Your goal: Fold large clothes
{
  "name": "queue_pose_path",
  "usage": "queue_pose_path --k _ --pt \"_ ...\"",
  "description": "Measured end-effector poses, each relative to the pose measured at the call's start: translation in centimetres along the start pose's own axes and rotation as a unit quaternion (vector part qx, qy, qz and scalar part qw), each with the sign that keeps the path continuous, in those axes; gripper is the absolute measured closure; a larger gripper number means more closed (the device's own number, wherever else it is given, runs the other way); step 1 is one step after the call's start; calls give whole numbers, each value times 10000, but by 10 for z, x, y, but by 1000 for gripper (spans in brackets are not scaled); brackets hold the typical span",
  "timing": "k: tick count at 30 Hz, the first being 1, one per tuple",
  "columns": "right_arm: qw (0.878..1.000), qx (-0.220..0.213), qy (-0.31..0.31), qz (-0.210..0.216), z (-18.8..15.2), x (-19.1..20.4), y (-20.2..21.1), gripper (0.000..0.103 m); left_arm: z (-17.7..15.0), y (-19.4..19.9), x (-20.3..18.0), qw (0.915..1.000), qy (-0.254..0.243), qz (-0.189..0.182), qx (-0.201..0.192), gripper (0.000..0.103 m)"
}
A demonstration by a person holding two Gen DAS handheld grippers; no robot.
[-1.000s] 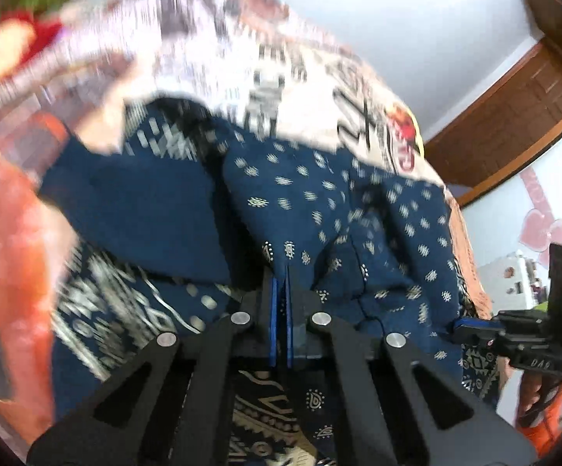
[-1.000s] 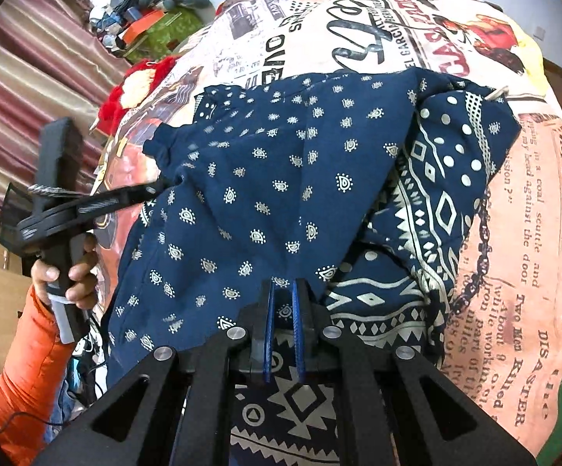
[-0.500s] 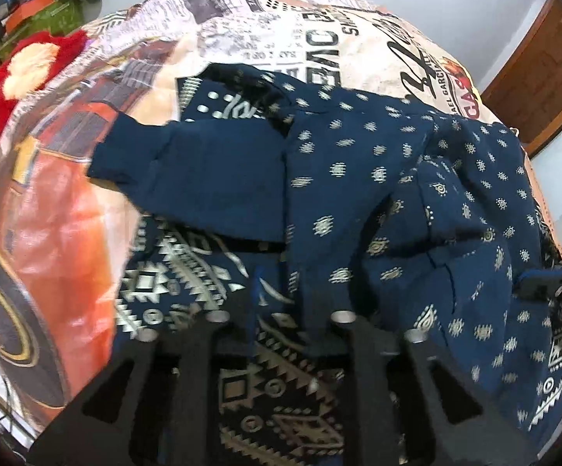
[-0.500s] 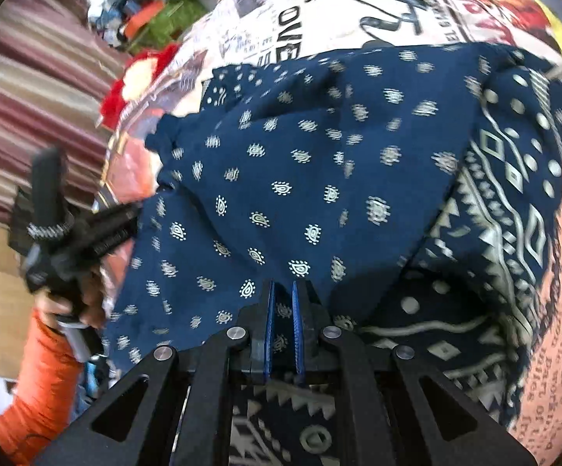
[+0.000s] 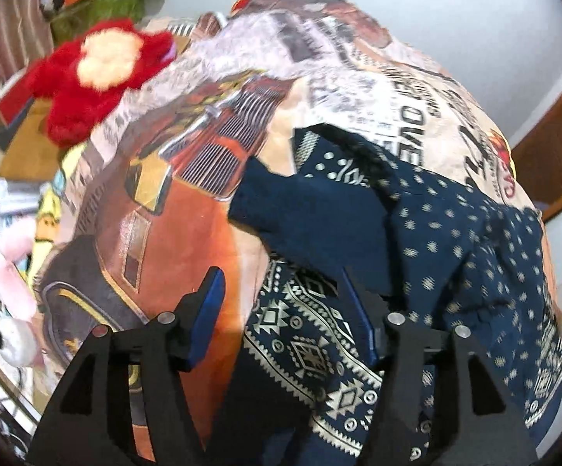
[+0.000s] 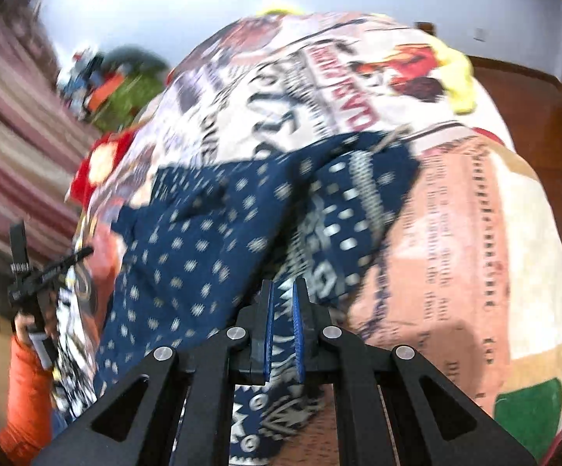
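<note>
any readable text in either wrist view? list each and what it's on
"OVE": large black letters, cut off by the navy patterned garment, on the printed bedspread, left wrist view.
Red banner lettering on the bedspread, right wrist view: too blurred to read.
Columns of small dark print on the bedspread's peach panel: too blurred to read.
The garment bears only patterns, no words.

Bedspread [image 5: 358,89] print: "OVE" legible; rest unreadable.

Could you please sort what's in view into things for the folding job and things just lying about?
For the job:
- navy blue patterned fabric garment
- left gripper, opening
- right gripper, shut on garment

Lying about:
- red fluffy plush toy
- newspaper-and-car printed bedspread
</note>
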State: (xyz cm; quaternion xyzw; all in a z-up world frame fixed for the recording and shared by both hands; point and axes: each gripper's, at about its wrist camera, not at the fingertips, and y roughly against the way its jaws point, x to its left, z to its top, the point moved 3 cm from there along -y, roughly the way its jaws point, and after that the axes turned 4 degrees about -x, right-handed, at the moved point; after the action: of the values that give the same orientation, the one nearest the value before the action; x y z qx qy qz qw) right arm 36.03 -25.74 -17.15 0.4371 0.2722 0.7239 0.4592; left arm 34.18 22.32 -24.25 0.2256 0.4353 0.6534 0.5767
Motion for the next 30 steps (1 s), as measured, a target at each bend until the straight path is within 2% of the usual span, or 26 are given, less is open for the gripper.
queue_pose_path --k 3,7,9,12,16,20,25,26,28,29,30 --pt "9985 -141 -521 -14 6 -23 -1 98 -1 -25 12 9986 446 -149 260 43" --pt "9889 43 -1425 423 4 -49 -20 98 -5 -60 19 9904 1044 -623 657 43" --pt "9848 126 -1648 532 4 -58 -29 98 -5 -77 18 9858 1227 -840 786 43" --pt "9835 125 -1742 467 7 -64 -40 98 -1 -91 12 9806 1349 -1124 873 43" --pt "9809 137 -1845 599 15 -68 -53 98 11 -105 -5 9833 1062 -1148 929 42" --pt "9812 179 -1834 577 25 -71 -66 98 21 -119 -21 9877 736 -976 975 42" --pt "9930 245 -1136 218 32 -59 -85 98 35 -134 -46 9950 247 -589 768 42" --pt "9952 272 -931 124 34 -56 -88 98 38 -136 -51 9963 173 -472 696 45" --pt "9970 294 -716 16 38 -53 -91 98 43 -139 -60 9984 -59 -168 535 67" --pt "9975 284 -653 -22 39 -53 -92 98 45 -141 -64 9986 -179 -98 497 84" --pt "9981 258 -557 -86 40 -51 -93 98 48 -141 -66 9987 -200 -64 462 91"
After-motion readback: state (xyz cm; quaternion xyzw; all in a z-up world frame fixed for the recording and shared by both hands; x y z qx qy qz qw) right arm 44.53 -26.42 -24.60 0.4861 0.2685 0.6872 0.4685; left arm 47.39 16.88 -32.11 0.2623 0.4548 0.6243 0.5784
